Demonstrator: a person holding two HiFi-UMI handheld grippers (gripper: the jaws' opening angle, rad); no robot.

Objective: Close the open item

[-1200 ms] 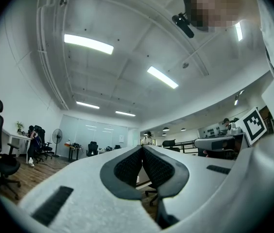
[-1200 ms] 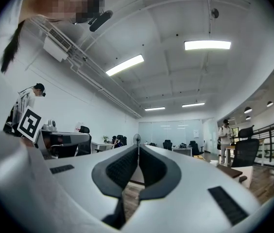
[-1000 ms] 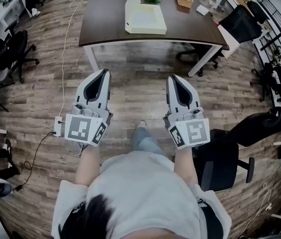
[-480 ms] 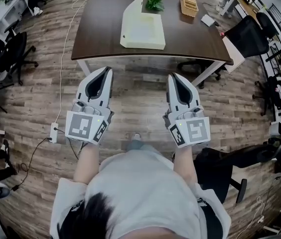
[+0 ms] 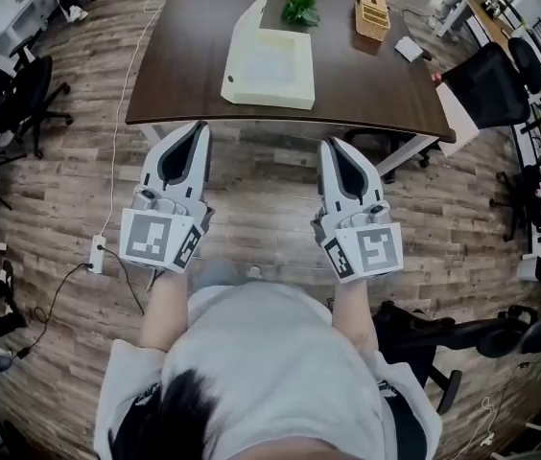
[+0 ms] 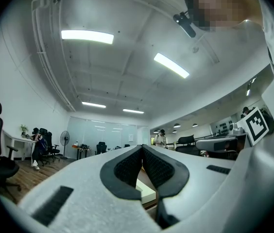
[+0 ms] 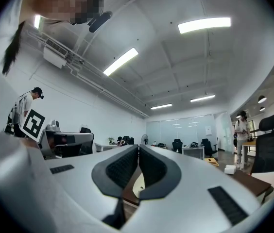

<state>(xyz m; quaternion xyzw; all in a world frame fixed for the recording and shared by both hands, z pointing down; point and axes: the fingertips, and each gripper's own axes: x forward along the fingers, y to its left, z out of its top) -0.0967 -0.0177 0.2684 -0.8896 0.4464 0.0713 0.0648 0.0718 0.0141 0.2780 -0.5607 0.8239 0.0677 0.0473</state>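
Note:
A cream-white flat box (image 5: 269, 62) lies on the dark wooden table (image 5: 184, 75) with its lid standing upright along the far edge. A slice of that box (image 6: 145, 192) shows between the left jaws. My left gripper (image 5: 197, 129) hovers just short of the table's near edge, shut and empty. My right gripper (image 5: 329, 147) floats level with it to the right, also shut with nothing held. In the right gripper view the pale box (image 7: 138, 187) peeks through below the tips of the right gripper (image 7: 138, 148). The left gripper (image 6: 142, 148) has its tips touching.
A green plant (image 5: 299, 10), a wooden organiser (image 5: 373, 13) and a small white item (image 5: 408, 49) sit at the table's far side. Black office chairs (image 5: 489, 82) stand right and left (image 5: 11, 94). A power strip (image 5: 95, 254) with cable lies on the plank floor.
The table and box have drawn nearer in the head view as the person walked forward. Both grippers stayed shut and level.

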